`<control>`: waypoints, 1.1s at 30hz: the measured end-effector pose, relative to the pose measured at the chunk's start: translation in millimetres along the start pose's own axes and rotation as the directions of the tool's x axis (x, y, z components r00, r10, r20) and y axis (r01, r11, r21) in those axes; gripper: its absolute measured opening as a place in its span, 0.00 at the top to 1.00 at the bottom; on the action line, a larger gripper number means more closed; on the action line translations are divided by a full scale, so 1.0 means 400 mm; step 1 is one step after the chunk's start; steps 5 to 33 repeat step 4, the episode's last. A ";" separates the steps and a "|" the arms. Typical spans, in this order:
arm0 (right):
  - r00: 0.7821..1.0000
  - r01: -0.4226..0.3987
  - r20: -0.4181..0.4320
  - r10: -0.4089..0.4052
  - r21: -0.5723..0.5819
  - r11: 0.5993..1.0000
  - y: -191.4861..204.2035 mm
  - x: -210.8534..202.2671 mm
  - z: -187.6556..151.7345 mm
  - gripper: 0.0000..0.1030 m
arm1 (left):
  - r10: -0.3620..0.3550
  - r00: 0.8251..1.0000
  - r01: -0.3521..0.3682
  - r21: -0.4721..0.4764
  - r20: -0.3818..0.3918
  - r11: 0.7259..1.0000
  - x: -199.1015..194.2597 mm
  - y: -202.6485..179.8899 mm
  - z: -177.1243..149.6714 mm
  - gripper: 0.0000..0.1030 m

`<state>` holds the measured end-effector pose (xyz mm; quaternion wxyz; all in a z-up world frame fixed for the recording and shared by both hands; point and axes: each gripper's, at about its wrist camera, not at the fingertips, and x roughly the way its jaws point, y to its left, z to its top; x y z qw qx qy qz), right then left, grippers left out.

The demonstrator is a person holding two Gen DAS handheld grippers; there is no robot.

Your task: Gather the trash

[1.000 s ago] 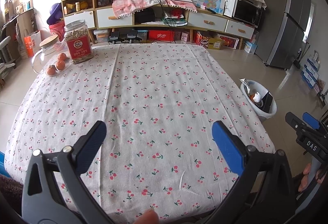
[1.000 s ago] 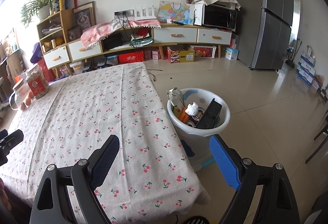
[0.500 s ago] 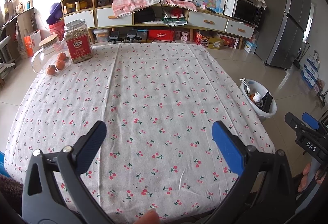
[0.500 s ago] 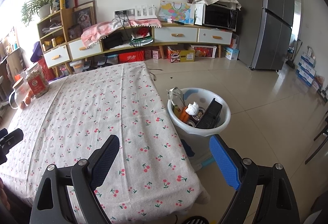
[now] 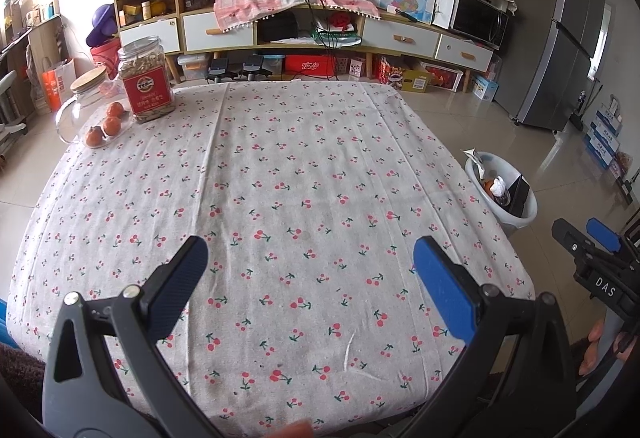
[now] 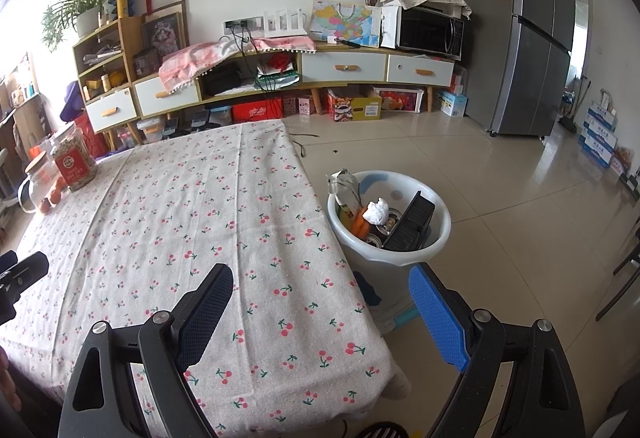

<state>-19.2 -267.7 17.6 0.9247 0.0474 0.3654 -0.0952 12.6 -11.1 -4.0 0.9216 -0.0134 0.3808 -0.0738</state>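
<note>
Trash sits in the white bin (image 6: 390, 234) on the floor, just off the table's right edge: crumpled white paper (image 6: 376, 211), a black tray (image 6: 410, 228) leaning on the rim, an orange piece, a wrapper standing at the far-left rim. I see no loose trash on the cherry-print tablecloth (image 5: 280, 177); only the seed jar (image 5: 146, 79) and a glass dish of oranges (image 5: 96, 125) at its far-left corner.

The bin lies ahead of my right gripper (image 6: 320, 314), slightly right of centre, so that hand is nearer. Left gripper (image 5: 310, 278) hangs over the table's near edge, bin well off to its right.

Both jaws spread wide, holding nothing. I judge collection largely done.
</note>
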 end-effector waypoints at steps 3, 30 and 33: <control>1.000 -0.007 0.000 0.007 0.001 1.000 0.002 -0.002 0.003 0.12 | 0.006 1.000 -0.006 -0.007 -0.003 1.000 0.011 0.001 0.006 0.01; 1.000 -0.011 0.005 0.011 0.006 1.000 -0.001 -0.005 0.006 0.12 | 0.002 1.000 -0.002 -0.008 -0.011 1.000 0.023 0.005 0.012 0.01; 1.000 -0.011 0.005 0.011 0.006 1.000 -0.001 -0.005 0.006 0.12 | 0.002 1.000 -0.002 -0.008 -0.011 1.000 0.023 0.005 0.012 0.01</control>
